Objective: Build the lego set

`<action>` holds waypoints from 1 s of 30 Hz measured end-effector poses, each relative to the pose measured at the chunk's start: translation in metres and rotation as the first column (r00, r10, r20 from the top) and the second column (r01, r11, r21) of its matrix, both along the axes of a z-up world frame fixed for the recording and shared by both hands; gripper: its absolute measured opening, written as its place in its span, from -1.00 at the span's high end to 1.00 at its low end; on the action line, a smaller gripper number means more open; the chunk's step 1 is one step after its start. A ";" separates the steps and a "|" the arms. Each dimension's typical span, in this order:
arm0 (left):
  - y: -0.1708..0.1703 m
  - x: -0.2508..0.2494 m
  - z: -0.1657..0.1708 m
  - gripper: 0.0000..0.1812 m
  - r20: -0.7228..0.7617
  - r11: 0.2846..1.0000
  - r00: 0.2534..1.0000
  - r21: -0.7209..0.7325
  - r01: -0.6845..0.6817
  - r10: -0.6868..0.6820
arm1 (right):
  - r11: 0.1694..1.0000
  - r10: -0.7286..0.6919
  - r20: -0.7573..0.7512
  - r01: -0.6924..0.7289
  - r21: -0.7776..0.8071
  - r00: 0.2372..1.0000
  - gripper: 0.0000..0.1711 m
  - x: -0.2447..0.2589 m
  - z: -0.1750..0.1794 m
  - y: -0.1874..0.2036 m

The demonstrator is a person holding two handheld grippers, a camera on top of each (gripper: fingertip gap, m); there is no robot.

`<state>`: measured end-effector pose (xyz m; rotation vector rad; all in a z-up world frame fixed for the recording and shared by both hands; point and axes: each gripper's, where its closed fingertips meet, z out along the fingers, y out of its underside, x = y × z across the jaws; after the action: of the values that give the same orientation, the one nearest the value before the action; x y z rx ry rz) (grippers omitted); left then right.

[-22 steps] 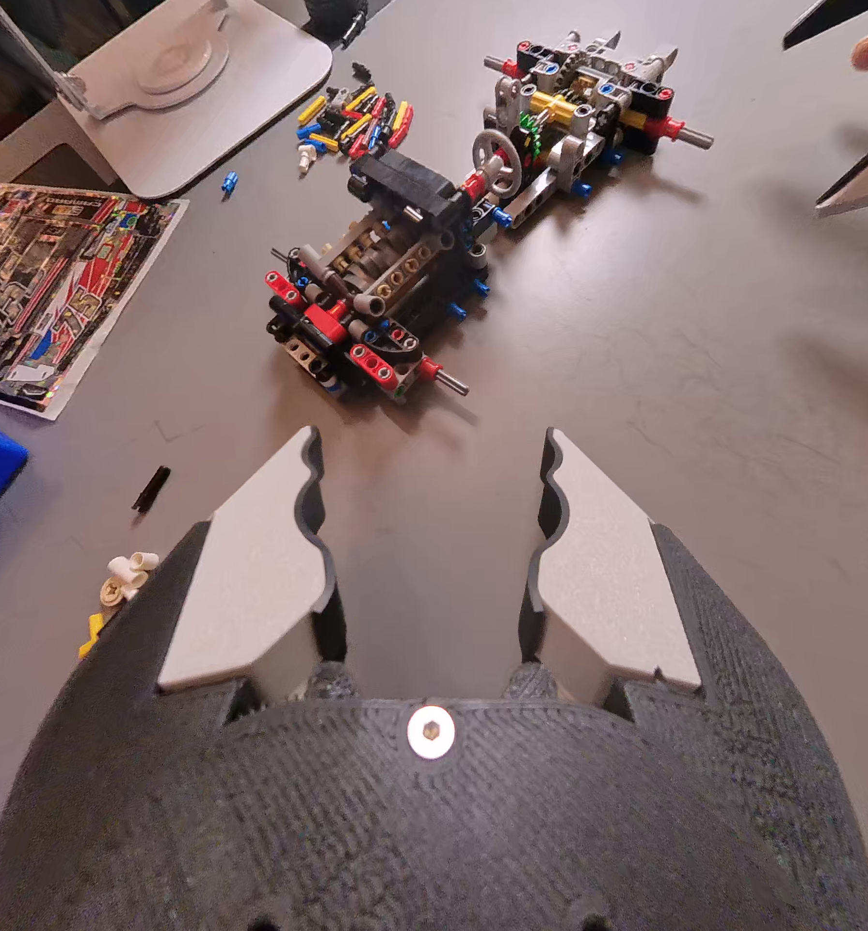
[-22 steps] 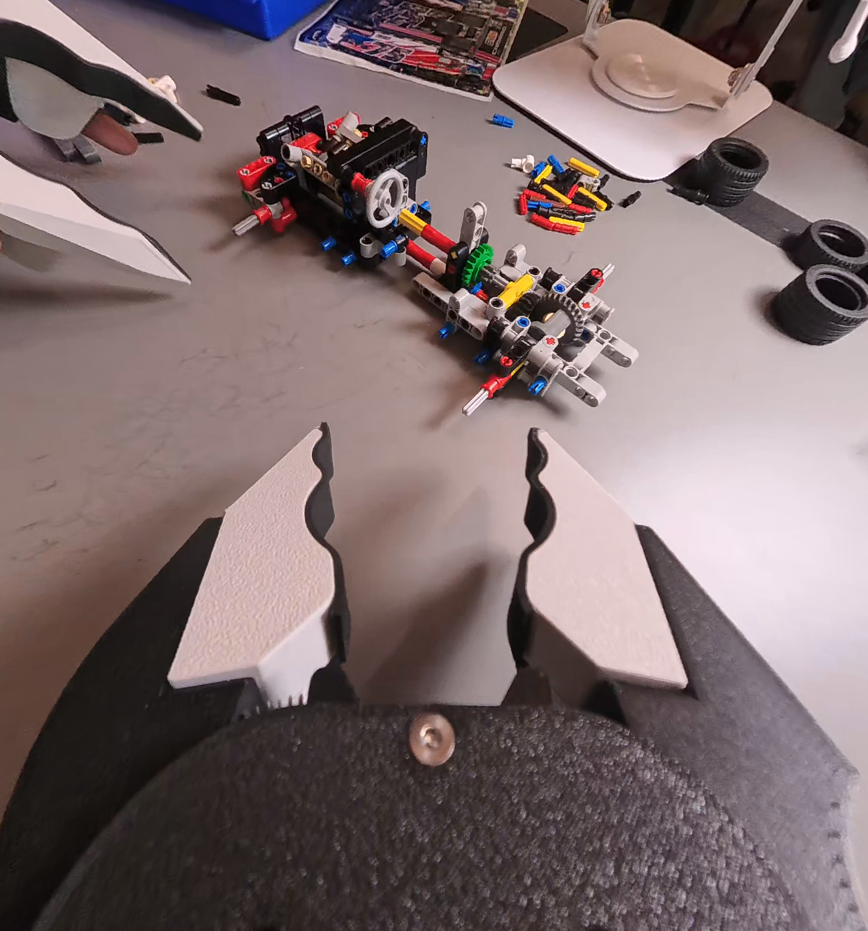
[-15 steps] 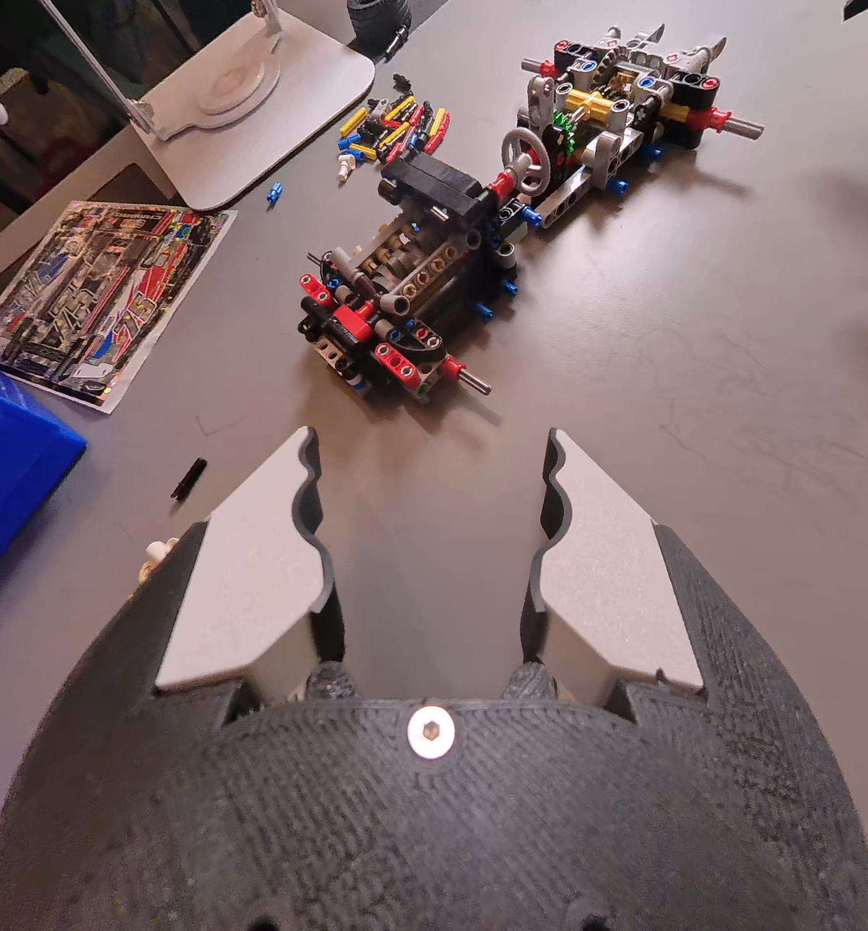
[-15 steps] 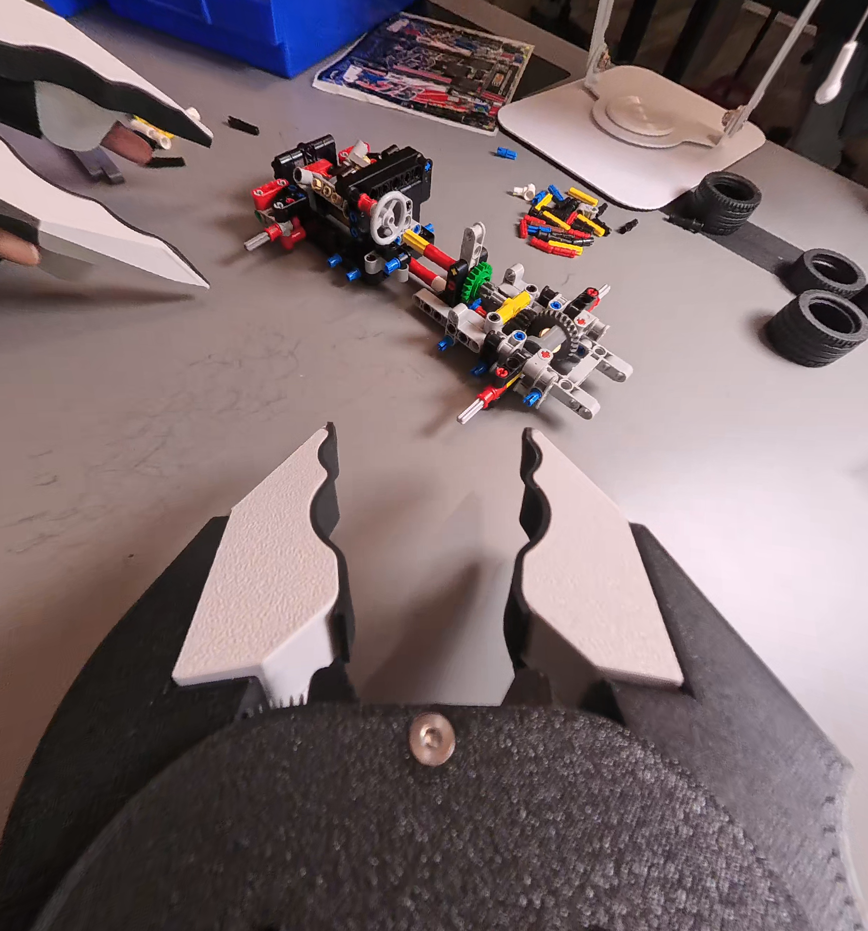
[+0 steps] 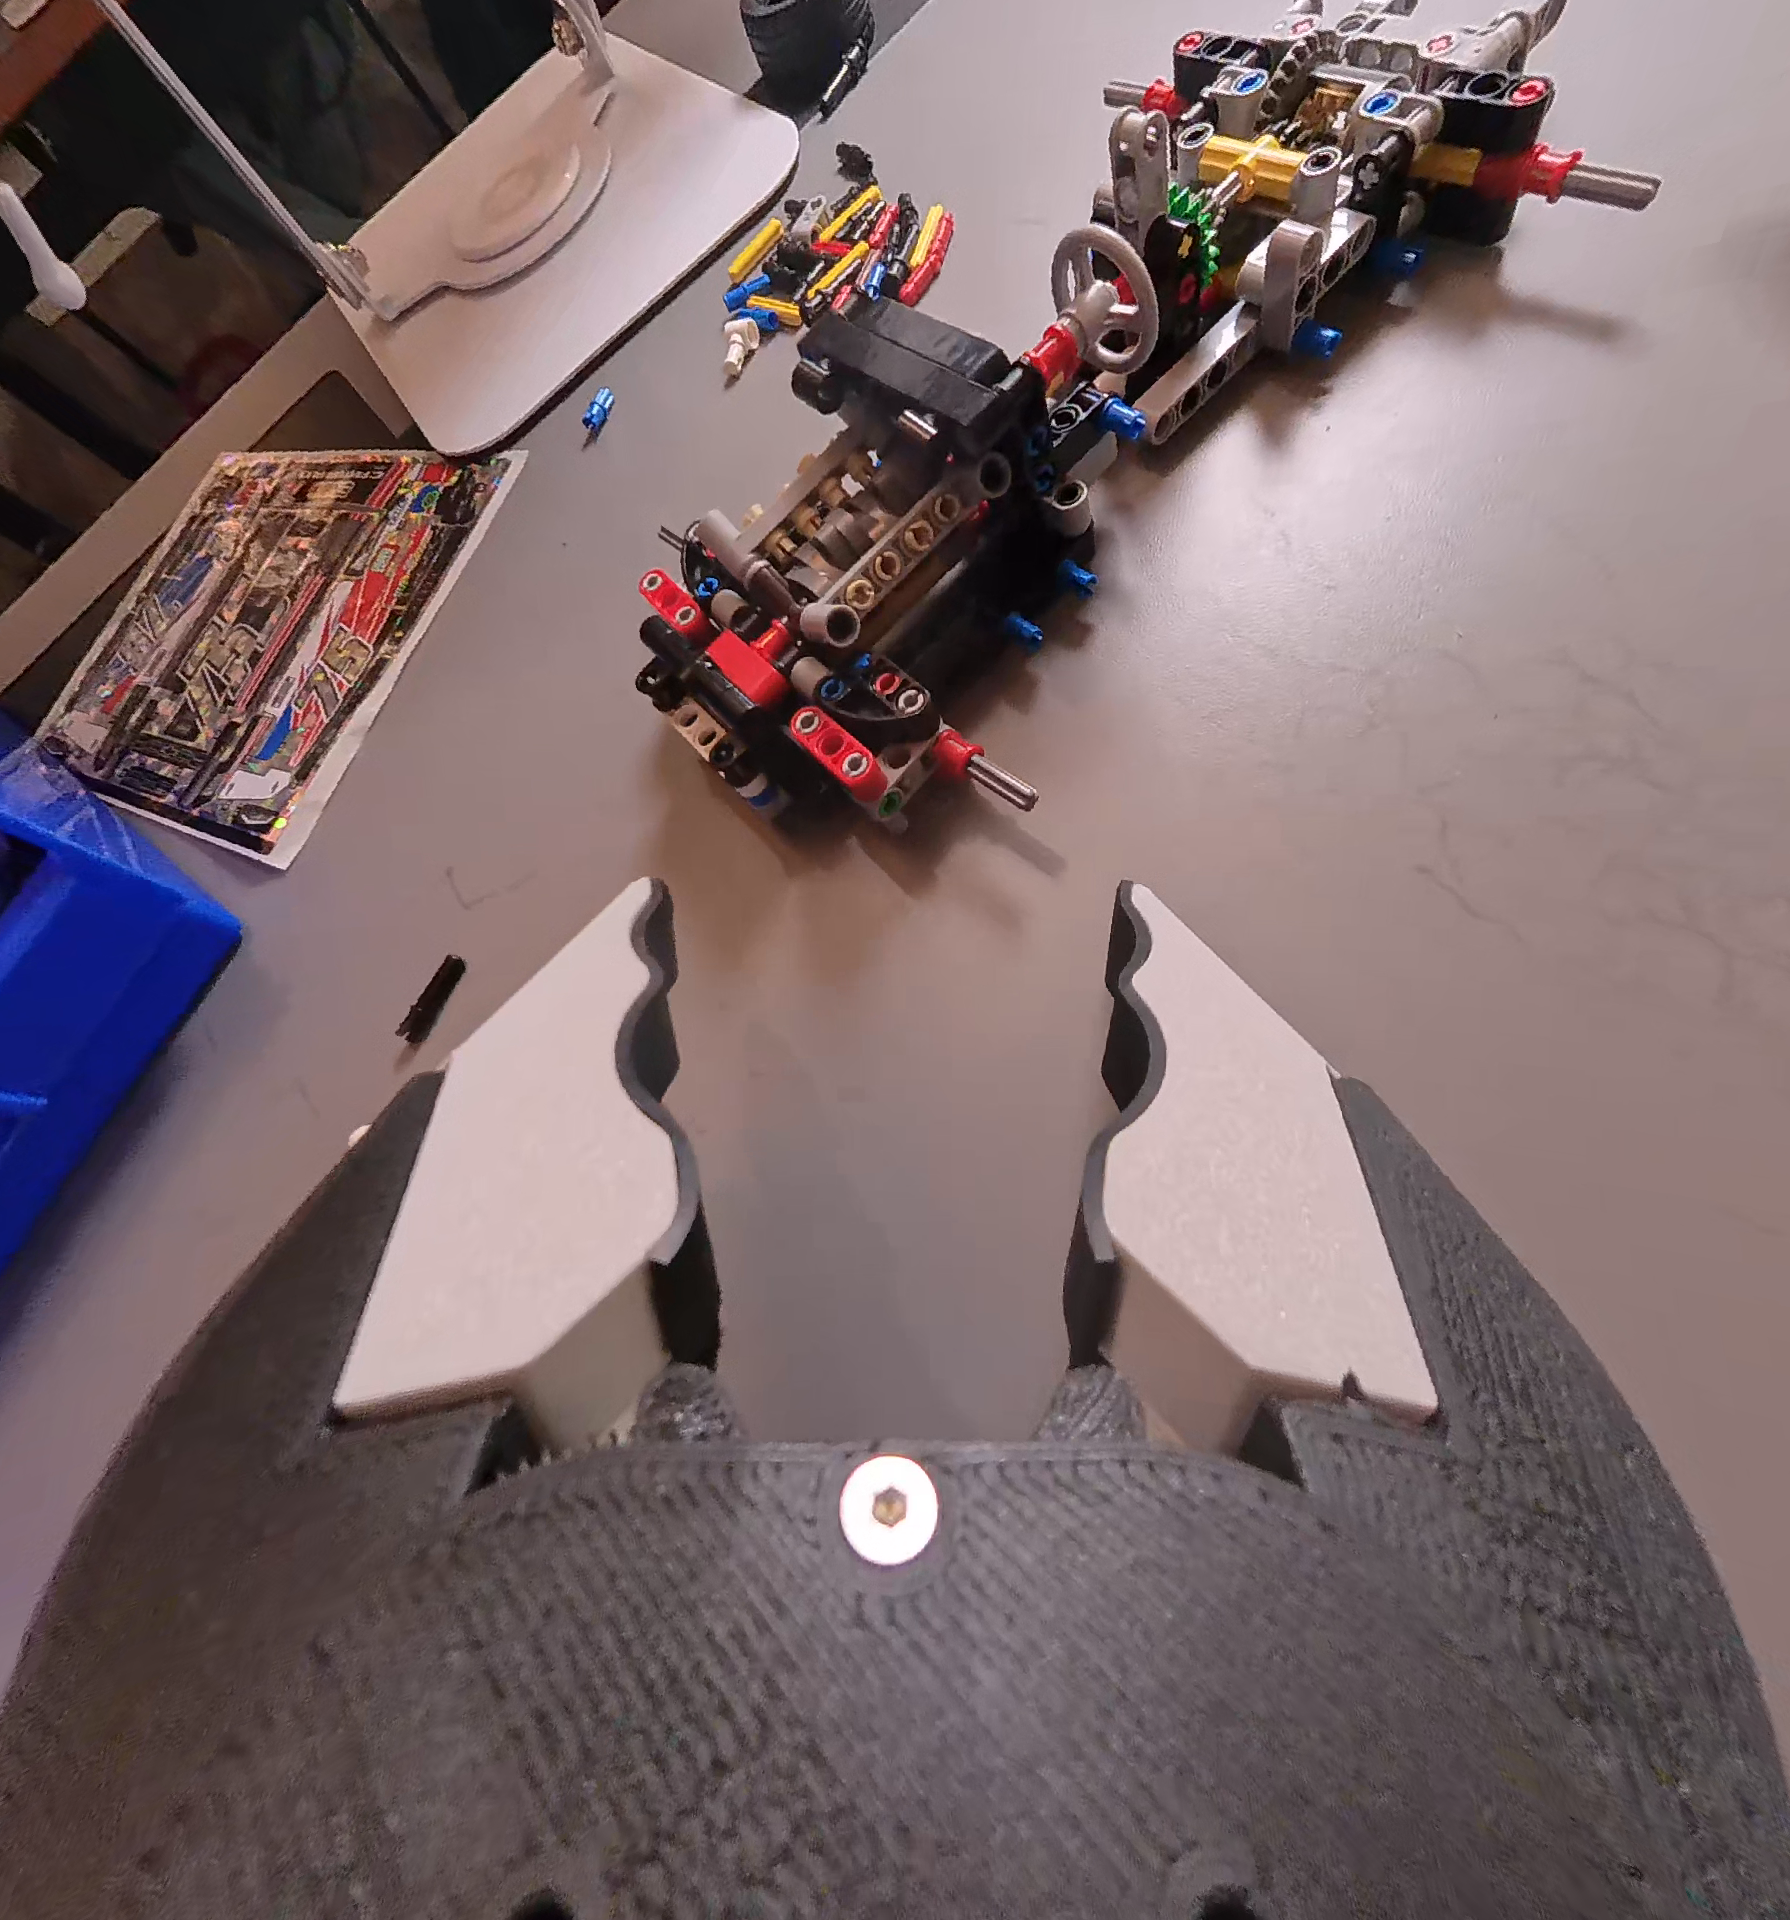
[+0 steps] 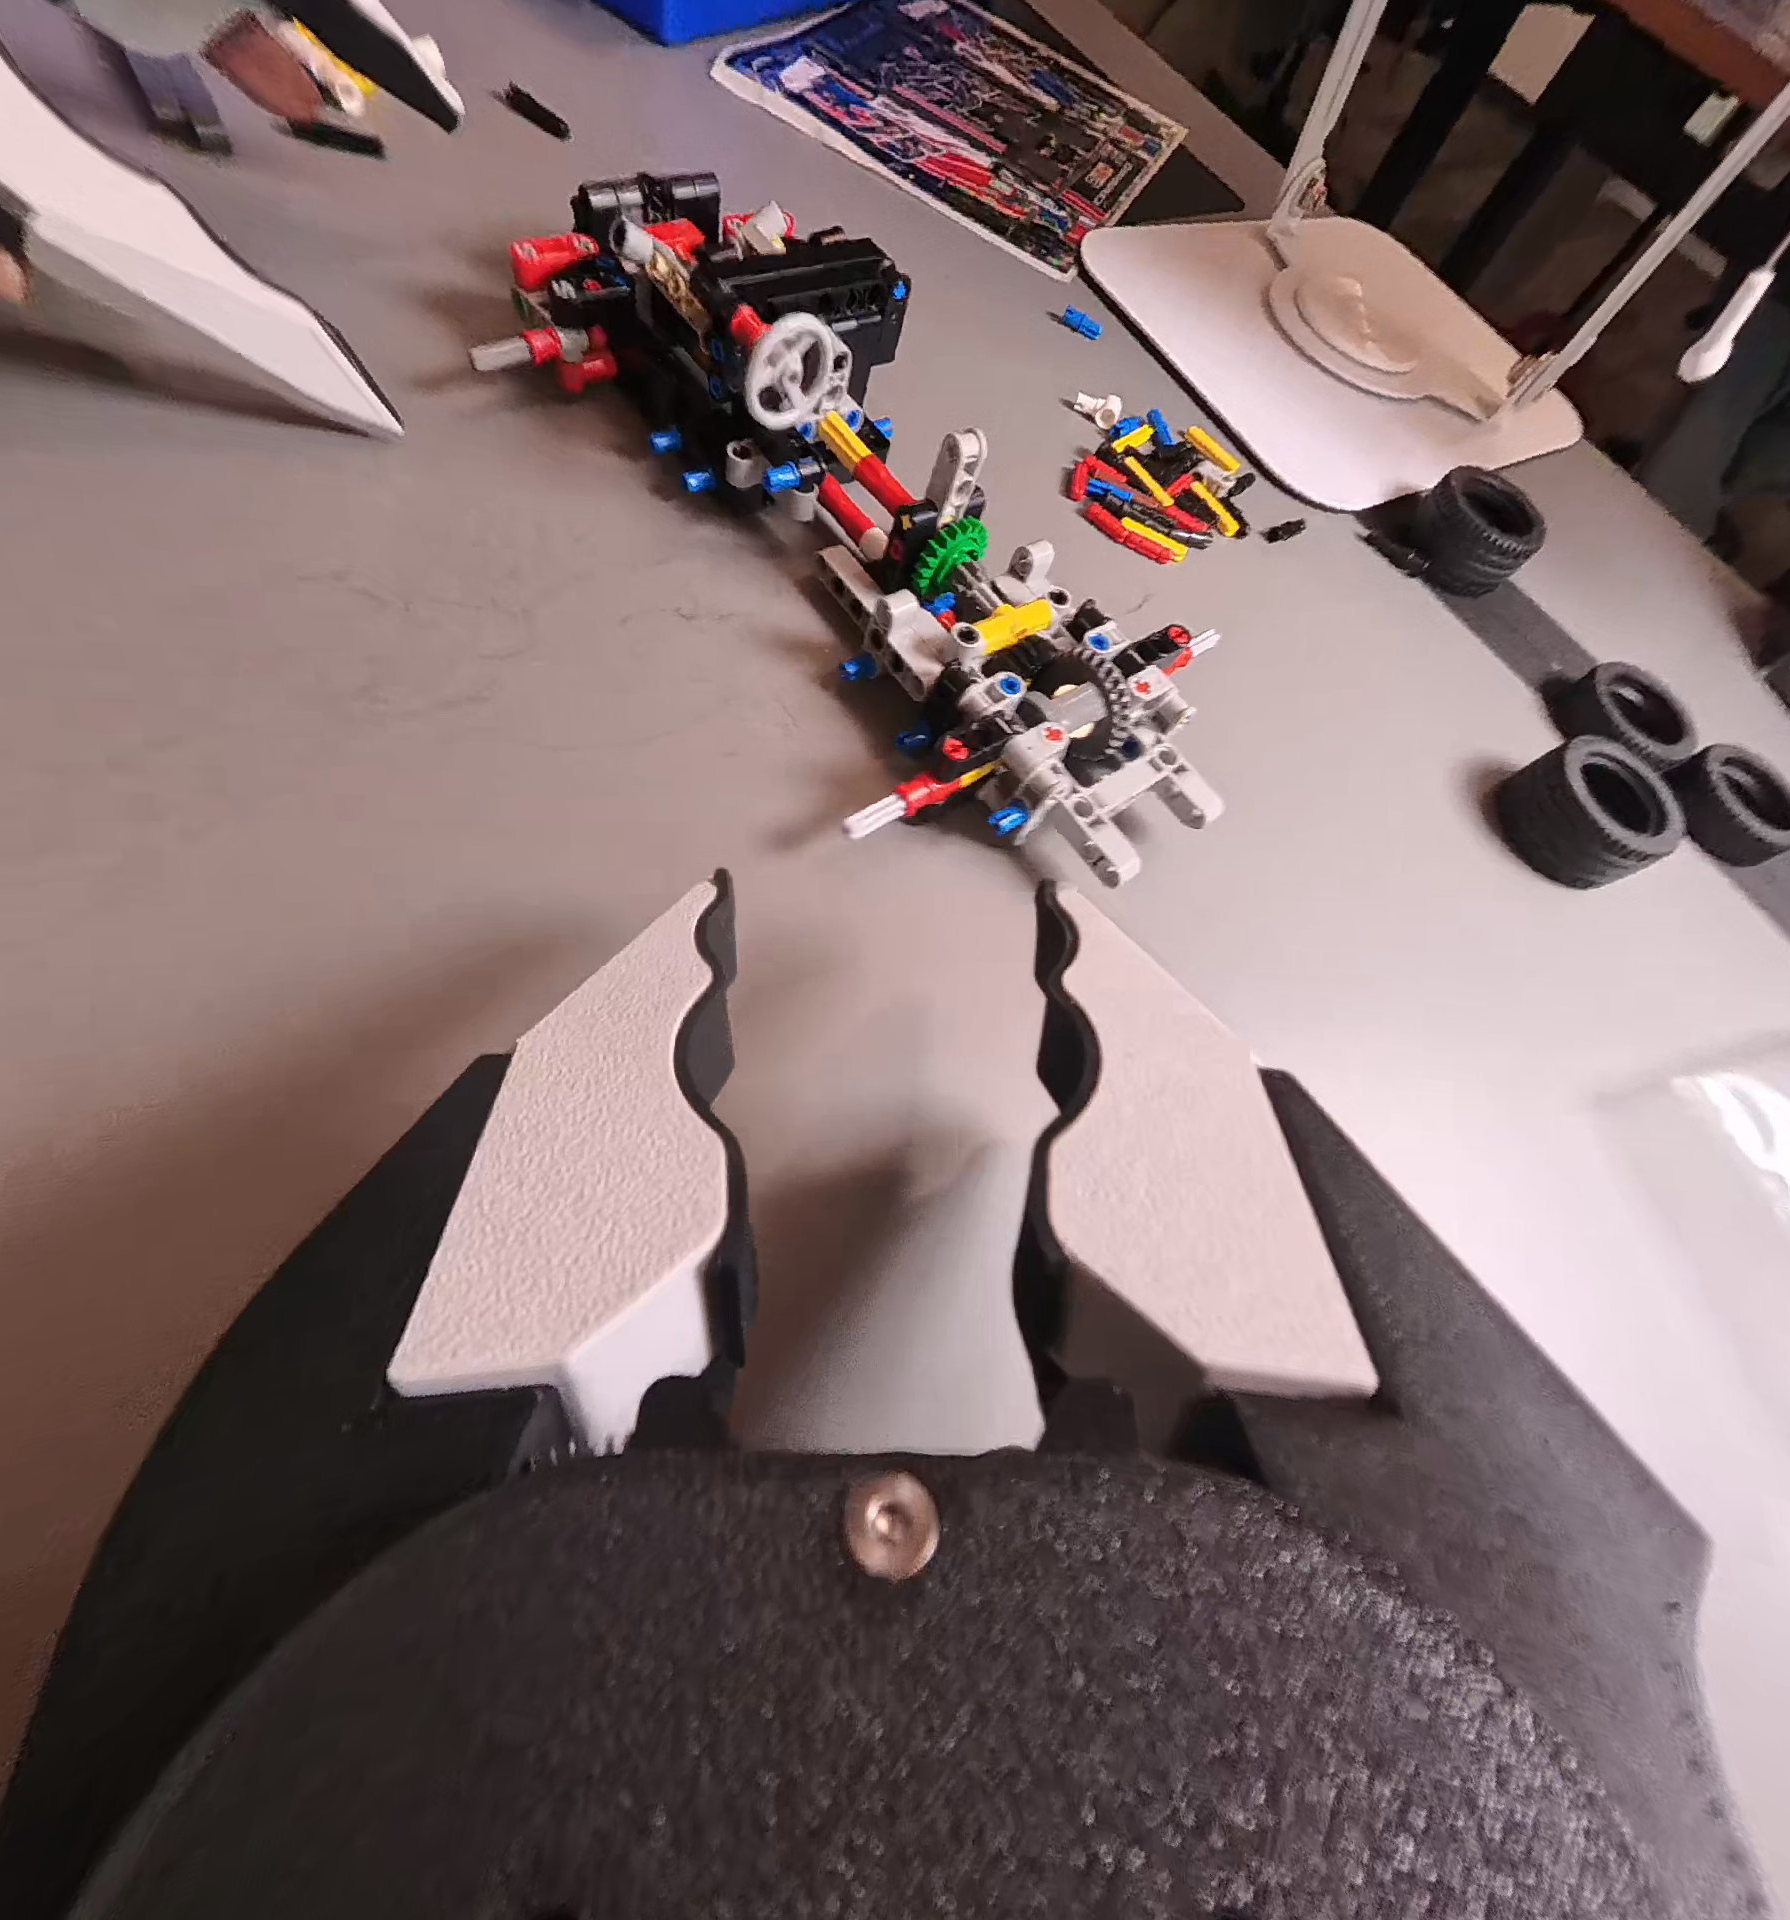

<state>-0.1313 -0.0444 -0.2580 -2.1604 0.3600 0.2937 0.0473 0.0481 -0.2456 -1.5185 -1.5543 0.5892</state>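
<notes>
A long, part-built lego chassis [image 5: 984,436] lies on the grey table, with a black and red end near the left gripper and a grey geared end farther off. It also shows in the right wrist view [image 6: 839,499]. My left gripper [image 5: 886,914] is open and empty, a little short of the chassis's near end. My right gripper [image 6: 880,904] is open and empty, just short of the grey end [image 6: 1067,727]. A pile of small loose pins [image 5: 839,255] lies beyond the chassis, and also shows in the right wrist view [image 6: 1161,483]. The left gripper's fingers [image 6: 195,270] show blurred at the upper left of the right wrist view.
A sticker sheet [image 5: 257,644] and a blue bin [image 5: 29,1029] lie at the left. A white stand base [image 5: 558,229] is at the back. Several black tyres [image 6: 1639,800] sit at the right. A loose black pin [image 5: 432,997] lies near my left finger.
The left gripper has drawn back and swung left, bringing the blue bin into view. The right gripper has moved closer to the grey end, and its jaws have narrowed a little.
</notes>
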 end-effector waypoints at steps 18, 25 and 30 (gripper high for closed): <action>0.006 0.016 -0.006 0.70 -0.122 0.990 0.982 -0.026 0.140 -0.142 | 0.766 0.289 0.352 -0.435 0.473 0.890 0.81 -0.040 -0.017 0.066; 0.013 0.008 -0.003 0.91 -0.218 0.992 0.968 -0.009 0.123 -0.122 | 0.857 0.337 0.291 -0.420 0.299 0.895 0.90 -0.037 -0.006 0.054; 0.012 0.009 0.010 0.86 -0.248 0.993 0.963 0.031 0.113 -0.102 | 0.899 0.372 0.292 -0.421 0.124 0.881 0.90 -0.032 -0.005 0.047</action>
<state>-0.1227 -0.0323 -0.2481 -2.0557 0.6041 0.5058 0.0152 0.0949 -0.2503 -1.1736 -2.0941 0.4646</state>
